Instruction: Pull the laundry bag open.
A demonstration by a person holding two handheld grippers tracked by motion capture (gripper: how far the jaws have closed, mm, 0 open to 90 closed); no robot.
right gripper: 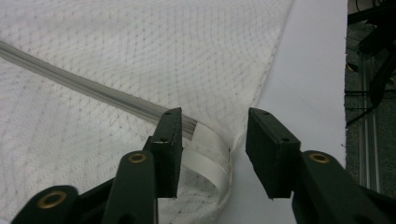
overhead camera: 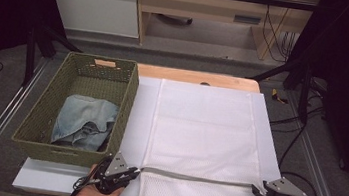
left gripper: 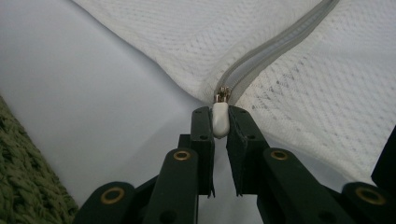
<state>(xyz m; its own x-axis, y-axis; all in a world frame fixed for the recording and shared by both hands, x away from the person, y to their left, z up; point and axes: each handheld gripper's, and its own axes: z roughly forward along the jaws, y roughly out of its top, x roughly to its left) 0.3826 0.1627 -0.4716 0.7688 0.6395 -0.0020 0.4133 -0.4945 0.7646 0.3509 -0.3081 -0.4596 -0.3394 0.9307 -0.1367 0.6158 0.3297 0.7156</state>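
Mesh bag [overhead camera: 203, 137] lies flat mid-frame, just right of the basket [overhead camera: 80, 109]. Left gripper [overhead camera: 129, 174] pinches the zipper pull [left gripper: 220, 120] at bag's lower-left edge. Right gripper [overhead camera: 257, 191] spread at lower-right corner, table [overhead camera: 270, 140] margin beside it.

Lighting's pretty even from overhead in the high view. The white mesh bag [overhead camera: 203, 137] and the bench [overhead camera: 77, 179] sheet come out bright but not blown out, while the room's edges fall nearly black. Shadows are soft, deepest inside the green basket [overhead camera: 45, 112]. That view is a bit soft and low on detail. Left gripper view: zipper pull [left gripper: 220, 120] is sharp, basket corner blurry, bench greyish. Right gripper view is dimmer, mesh weave crisp near the jaws, softer farther off.
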